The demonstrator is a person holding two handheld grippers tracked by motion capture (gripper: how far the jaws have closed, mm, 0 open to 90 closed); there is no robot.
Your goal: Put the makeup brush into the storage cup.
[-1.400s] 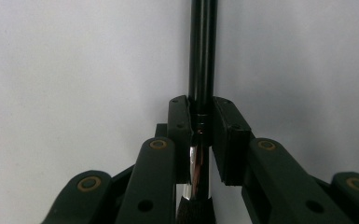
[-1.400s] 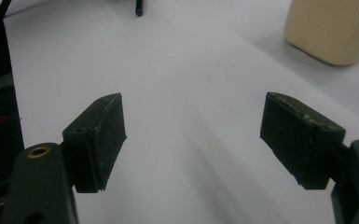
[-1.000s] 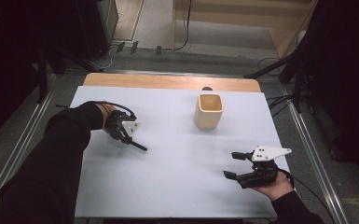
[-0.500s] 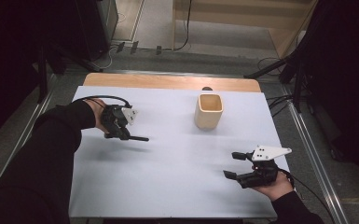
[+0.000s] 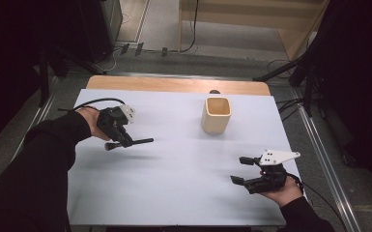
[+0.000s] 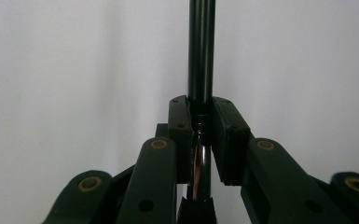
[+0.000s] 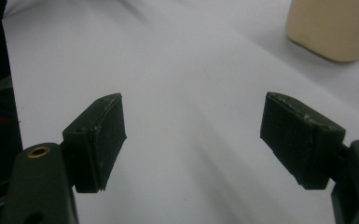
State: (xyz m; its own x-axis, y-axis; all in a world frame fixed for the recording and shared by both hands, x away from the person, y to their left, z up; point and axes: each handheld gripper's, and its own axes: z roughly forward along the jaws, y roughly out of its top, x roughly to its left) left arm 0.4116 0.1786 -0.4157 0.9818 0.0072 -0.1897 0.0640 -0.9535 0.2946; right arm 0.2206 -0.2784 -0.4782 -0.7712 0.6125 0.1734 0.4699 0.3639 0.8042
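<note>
My left gripper [image 5: 125, 141] is at the table's left, held above the white surface, and is shut on a slim black brush [image 5: 137, 141]. The brush lies about level, its long handle pointing right and its paler end [image 5: 108, 146] pointing left. In the left gripper view the pads [image 6: 182, 123] pinch the brush [image 6: 200, 51] near a shiny collar, and the handle runs straight up and away. A beige cup [image 5: 216, 115] stands upright at the back right, empty as far as I see. My right gripper [image 5: 238, 169] rests low at the front right, open and holding nothing [image 7: 193, 135].
The white table top [image 5: 174, 188] has a wooden strip [image 5: 174, 84] along its far edge. In the right gripper view the beige cup [image 7: 328, 28] sits at the upper right. Cables trail from both grippers, and dark floor with metal rails surrounds the table.
The left hand has lifted and drawn a little to the left. The brush has swung from slanting down toward the table to lying nearly level. The right hand has not moved.
</note>
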